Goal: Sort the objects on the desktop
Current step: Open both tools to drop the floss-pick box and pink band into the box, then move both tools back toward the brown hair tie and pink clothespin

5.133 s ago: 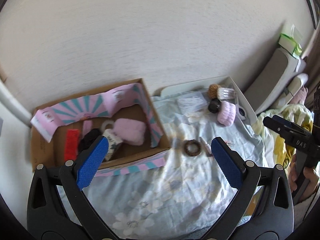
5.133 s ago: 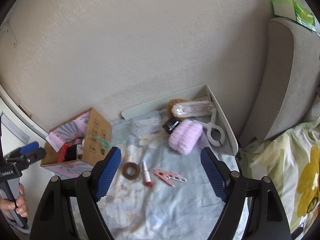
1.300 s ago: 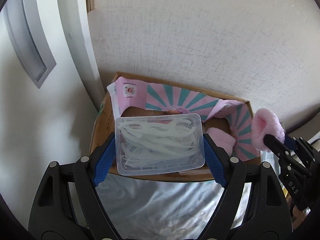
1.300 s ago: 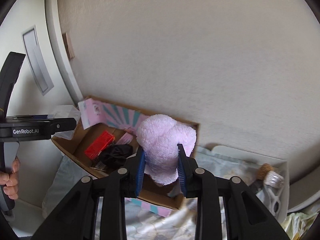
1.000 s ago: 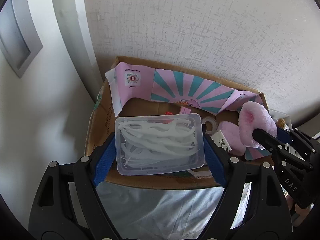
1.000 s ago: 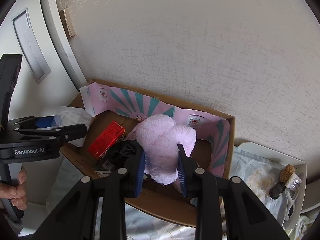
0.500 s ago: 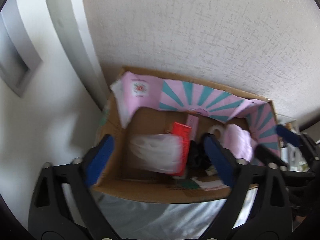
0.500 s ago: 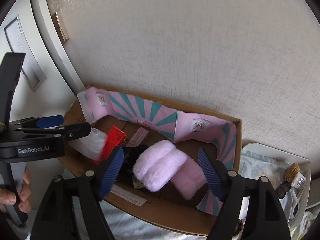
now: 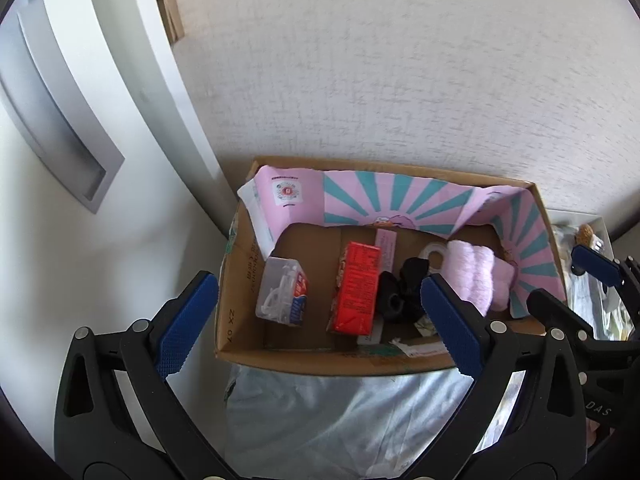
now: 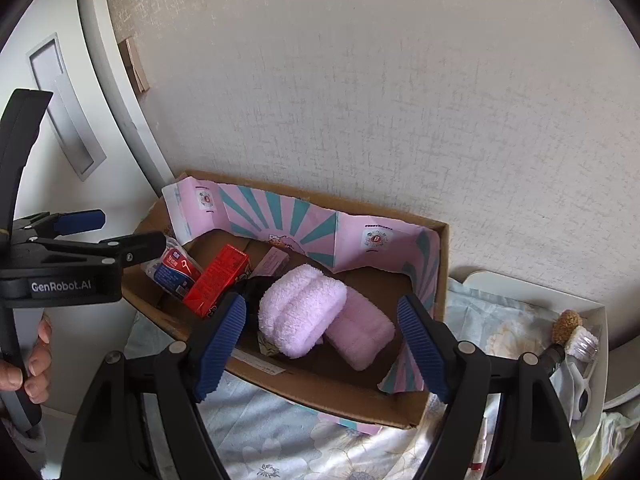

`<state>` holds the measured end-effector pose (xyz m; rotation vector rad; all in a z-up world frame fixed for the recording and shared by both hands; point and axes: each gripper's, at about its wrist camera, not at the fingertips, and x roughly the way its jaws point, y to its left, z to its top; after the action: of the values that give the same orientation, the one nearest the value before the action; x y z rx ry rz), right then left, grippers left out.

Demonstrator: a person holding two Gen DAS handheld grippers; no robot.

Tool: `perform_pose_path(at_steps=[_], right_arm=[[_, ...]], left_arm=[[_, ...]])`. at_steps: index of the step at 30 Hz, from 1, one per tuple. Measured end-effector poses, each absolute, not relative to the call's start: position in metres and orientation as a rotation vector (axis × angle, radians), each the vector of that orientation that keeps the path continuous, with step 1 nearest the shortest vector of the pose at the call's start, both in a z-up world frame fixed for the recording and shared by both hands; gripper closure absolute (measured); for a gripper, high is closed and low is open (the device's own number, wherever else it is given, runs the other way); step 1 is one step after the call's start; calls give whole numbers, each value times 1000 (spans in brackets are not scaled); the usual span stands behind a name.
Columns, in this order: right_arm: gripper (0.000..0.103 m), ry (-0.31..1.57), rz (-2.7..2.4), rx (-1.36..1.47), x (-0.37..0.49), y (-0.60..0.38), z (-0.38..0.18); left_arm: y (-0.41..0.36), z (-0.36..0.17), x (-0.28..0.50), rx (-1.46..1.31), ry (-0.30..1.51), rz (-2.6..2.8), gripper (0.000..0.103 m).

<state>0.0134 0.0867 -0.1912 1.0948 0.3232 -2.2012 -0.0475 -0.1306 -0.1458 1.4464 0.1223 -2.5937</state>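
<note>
left gripper (image 9: 318, 322): spread wide, empty, above box (image 9: 400, 362) | right gripper (image 10: 320, 344): spread wide, empty | floss case (image 9: 282, 296) and pink puffs (image 10: 302, 314) lie inside box | leftover items in tray (image 10: 596, 364), far right, nearer right gripper

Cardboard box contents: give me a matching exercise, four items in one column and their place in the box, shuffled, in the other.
Items:
1. clear floss-pick case
2. red carton
3. black item
4. pink fluffy rolls

Places in the cardboard box:
A. right end
B. left end
C. between red carton and pink rolls
D. just right of the clear case

Pairs: 1-B, 2-D, 3-C, 4-A
</note>
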Motion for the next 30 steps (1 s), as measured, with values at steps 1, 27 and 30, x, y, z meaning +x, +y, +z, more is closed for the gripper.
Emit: perform_pose_path(at_steps=[1,27,30], right_arm=[[28,317,-2206,1091,14,88,-190],[27,215,-2387,1001,32,231,-135],[24,191,-2432,1024,28,267,-131]], left_arm=[[-128,-143,-45,1443,113,-2600,2],[-47,-107,3,1433,-28,-2764,2],[-32,-110,4,1484,-2,-2795,2]])
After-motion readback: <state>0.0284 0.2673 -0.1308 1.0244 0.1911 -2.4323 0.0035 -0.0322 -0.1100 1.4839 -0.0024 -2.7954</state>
